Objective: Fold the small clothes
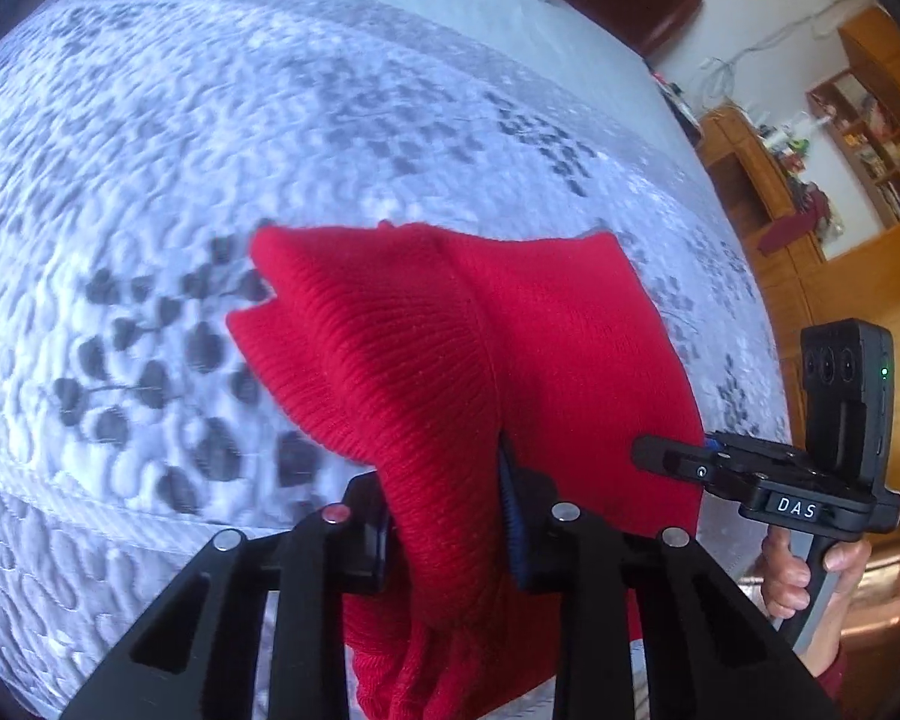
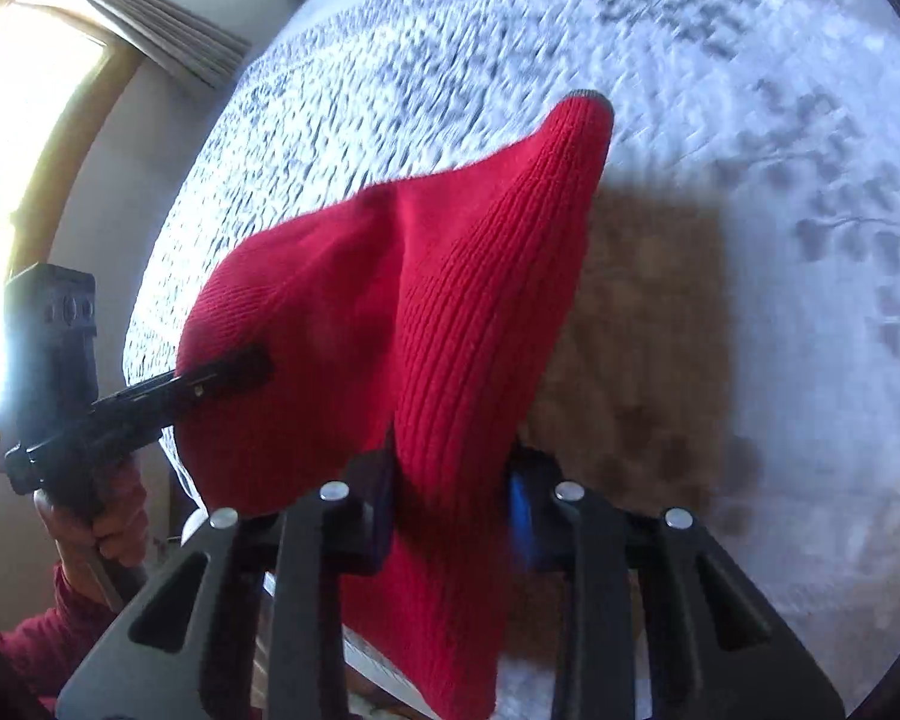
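A red knitted garment [image 1: 450, 360] hangs in the air above the bed, held by both grippers. My left gripper [image 1: 447, 534] is shut on one edge of it. My right gripper [image 2: 453, 516] is shut on another edge of the red garment [image 2: 468, 300]. In the left wrist view the right gripper [image 1: 666, 456] reaches in from the right and pinches the cloth. In the right wrist view the left gripper [image 2: 234, 369] reaches in from the left and pinches the cloth. The lower part of the garment is hidden behind my fingers.
A white quilted bedspread [image 1: 240, 180] with grey leaf prints lies below. A brown shadowed patch [image 2: 642, 330] shows on the bedspread under the garment. Wooden shelves [image 1: 858, 138] stand to the right. A bright window with a curtain [image 2: 48, 120] is at the left.
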### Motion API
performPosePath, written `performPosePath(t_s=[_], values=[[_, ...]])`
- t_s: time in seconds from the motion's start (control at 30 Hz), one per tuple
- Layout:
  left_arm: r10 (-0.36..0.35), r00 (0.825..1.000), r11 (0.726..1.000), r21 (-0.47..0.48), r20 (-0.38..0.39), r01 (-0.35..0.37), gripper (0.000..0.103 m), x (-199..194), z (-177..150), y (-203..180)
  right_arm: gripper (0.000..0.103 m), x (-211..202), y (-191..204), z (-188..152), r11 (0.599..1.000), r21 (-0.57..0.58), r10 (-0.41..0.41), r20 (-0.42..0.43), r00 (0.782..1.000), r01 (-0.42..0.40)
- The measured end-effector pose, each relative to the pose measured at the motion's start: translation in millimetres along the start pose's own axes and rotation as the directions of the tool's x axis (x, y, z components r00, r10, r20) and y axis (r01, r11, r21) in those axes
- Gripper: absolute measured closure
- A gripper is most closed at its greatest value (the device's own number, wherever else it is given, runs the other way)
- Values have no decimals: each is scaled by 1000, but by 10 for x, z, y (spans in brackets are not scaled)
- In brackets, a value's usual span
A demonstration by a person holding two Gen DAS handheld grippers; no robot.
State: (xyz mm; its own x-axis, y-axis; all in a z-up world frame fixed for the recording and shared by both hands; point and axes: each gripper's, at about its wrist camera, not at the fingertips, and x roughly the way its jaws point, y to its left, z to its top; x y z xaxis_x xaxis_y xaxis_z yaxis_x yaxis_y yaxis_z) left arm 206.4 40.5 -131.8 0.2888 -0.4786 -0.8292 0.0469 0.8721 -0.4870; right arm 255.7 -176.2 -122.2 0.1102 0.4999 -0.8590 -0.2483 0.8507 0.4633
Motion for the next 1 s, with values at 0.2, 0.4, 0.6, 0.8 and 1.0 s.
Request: performPosePath(t_s=[0.2,0.4,0.6,0.8,1.0], values=[[-86,996,993,80,1,85,75,236,156,-771,75,-681,-535,-14,998,34,-63,63,996,61],[-110,994,984,145,17,107,76,688,373,-1526,75,-1032,-1315,152,993,78,-96,84,992,90],[34,998,989,145,-47,-27,82,1507,383,-1583,71,-615,-2241,165,974,198,-114,-3,994,112],[69,997,987,147,-39,-62,77,1700,262,-1470,55,-558,-2473,-43,969,246,-19,81,997,-2],[88,996,989,123,-24,-84,60,1410,54,-1498,45,-847,-2267,-441,970,242,-17,124,992,-13]])
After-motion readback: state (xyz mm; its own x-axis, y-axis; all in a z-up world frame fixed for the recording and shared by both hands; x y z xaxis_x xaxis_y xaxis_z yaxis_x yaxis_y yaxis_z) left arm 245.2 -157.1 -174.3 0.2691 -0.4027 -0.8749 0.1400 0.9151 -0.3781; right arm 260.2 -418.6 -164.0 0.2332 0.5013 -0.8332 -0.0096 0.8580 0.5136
